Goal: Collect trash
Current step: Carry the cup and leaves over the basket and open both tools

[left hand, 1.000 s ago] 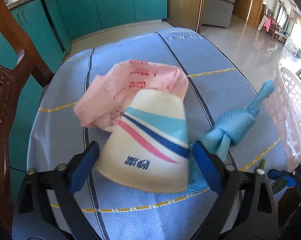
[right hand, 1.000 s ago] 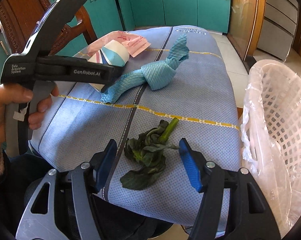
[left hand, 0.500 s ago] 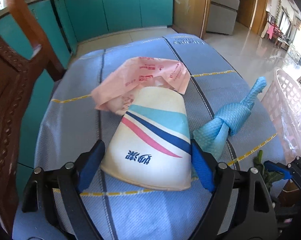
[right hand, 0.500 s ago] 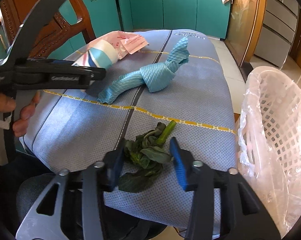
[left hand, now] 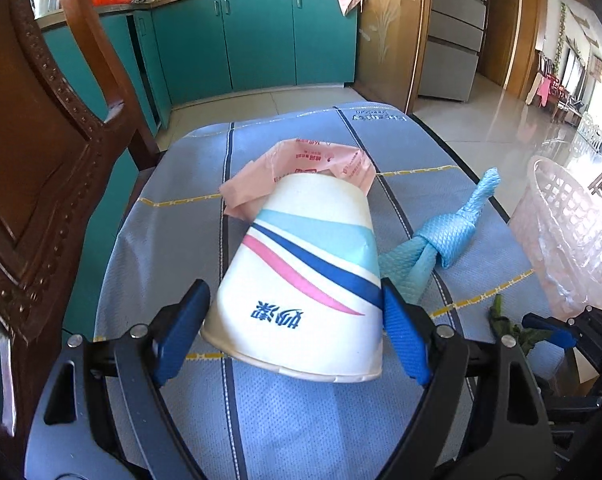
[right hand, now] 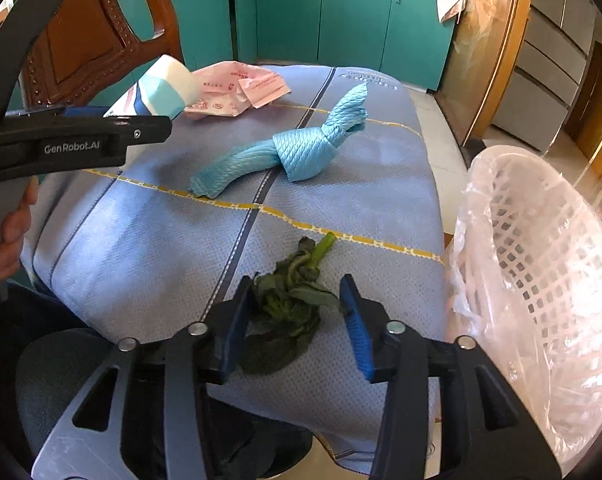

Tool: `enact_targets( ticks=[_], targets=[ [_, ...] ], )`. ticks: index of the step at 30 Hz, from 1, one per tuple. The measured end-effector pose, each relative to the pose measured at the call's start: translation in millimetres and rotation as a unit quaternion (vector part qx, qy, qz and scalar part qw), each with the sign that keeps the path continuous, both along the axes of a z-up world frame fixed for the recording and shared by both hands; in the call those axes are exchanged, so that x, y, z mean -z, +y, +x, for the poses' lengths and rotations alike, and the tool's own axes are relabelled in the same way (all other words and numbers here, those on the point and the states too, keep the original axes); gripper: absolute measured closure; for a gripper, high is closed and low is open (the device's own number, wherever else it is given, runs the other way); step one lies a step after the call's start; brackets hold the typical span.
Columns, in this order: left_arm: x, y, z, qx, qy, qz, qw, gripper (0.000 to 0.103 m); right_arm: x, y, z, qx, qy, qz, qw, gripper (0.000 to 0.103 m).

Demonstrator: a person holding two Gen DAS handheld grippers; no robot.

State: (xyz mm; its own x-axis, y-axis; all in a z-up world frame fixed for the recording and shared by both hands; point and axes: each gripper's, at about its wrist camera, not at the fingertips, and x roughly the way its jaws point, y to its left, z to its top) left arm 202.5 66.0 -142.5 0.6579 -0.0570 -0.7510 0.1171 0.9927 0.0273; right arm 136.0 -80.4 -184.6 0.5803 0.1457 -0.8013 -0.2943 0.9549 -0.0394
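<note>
Starting at the left, a white paper cup with blue and pink stripes [left hand: 301, 280] is clamped at its wide rim by the left gripper [left hand: 297, 338], lifted off the blue cloth-covered table [right hand: 141, 248]. A crumpled pink plastic bag [right hand: 237, 88] is seen far behind it. A knotted light-blue quilted cloth [right hand: 297, 152] lies mid-table. Nearer, wilted dark green leafy vegetable scraps [right hand: 289, 300] sit between the right gripper's [right hand: 297, 320] jaws, which have just been closing; only the left pad appears to touch, no grip made. A white lattice plastic basket lined with clear film [right hand: 541, 264] stands right of the table.
</note>
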Motion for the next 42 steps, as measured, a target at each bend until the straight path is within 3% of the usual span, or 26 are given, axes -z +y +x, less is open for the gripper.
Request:
enact_targets(
  ticks=[6, 8, 11, 22, 33, 42],
  targets=[
    [-2.2, 3.2, -3.4, 0.001, -0.004, -0.009, 1.0, 0.019, 7.2, -3.4, -2.2, 0.008, 0.008, 0.005, 1.0, 0.058],
    [-2.8, 3.7, -6.1, 0.001, -0.006, -0.011, 0.9999, 0.019, 6.1, -4.0, -1.9, 0.001, 0.014, 0.027, 1.0, 0.079],
    [-3.7, 4.9, -9.7, 0.0, -0.01, -0.013, 0.9999, 0.019, 3.0, -3.7, -1.3, 0.004, 0.012, 0.037, 0.999, 0.085],
    [-12.9, 8.0, -23.5, -0.021, -0.042, -0.014, 0.9988, 0.019, -31.4, 8.7, -1.1, 0.007, -0.052, 0.012, 0.999, 0.086],
    [-43.4, 26.3, -43.8, -0.062, -0.078, -0.061, 0.9931, 0.019, -58.4, 9.3, 0.9, 0.007, -0.088, 0.028, 0.996, 0.088],
    [-47.4, 21.9, -54.8, -0.074, -0.071, -0.056, 0.9931, 0.019, -65.9, 3.4, 2.3, 0.009, -0.09, 0.051, 0.995, 0.088]
  ],
)
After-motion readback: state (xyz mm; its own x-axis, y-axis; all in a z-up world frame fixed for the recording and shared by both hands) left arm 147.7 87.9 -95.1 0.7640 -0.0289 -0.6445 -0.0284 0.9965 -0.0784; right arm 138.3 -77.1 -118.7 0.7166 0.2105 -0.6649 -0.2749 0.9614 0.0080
